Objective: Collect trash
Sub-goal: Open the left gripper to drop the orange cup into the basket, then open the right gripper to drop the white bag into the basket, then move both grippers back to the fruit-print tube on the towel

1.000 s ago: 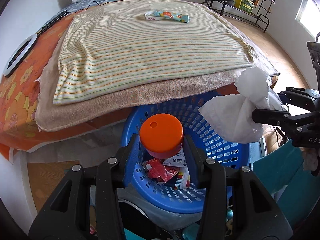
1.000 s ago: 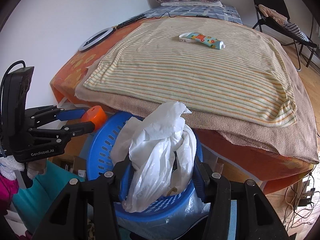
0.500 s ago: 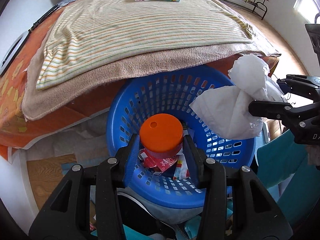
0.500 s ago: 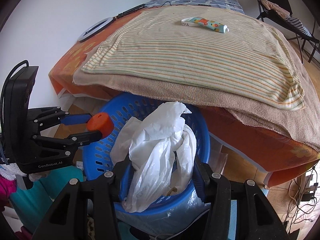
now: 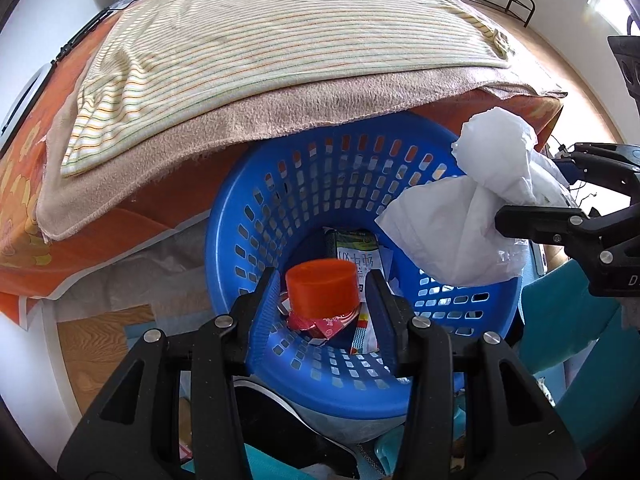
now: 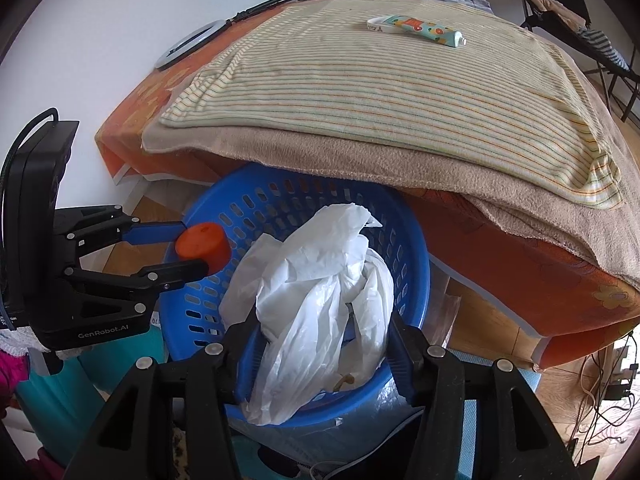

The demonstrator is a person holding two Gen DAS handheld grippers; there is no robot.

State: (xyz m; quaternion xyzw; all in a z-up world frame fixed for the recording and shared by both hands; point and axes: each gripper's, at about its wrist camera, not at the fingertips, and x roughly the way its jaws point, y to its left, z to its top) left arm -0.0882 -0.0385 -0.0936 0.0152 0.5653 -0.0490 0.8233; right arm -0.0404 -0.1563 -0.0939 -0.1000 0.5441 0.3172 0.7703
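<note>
Both claws hang over the blue laundry basket (image 5: 472, 316) tucked against the bed (image 6: 520, 248) edge. Left claw (image 5: 322, 300) grips an orange cap (image 5: 322, 286) half-wide between its pads, low inside the basket mouth, right above wrappers (image 5: 332, 322) and a carton (image 5: 356, 252). Right claw (image 6: 320, 344) has just been opening, the crumpled white plastic bag (image 6: 320, 288) between its jaws, loosely if at all pinched, sagging into the basket. Risks now: that bag is light and billowy, so it may cling to a pad or drape over the rim and slide outside. The cap could bounce off the rubbish if let go from here. A colourful tube (image 6: 416, 30) lies on the striped blanket (image 6: 380, 92), yet to be collected
</note>
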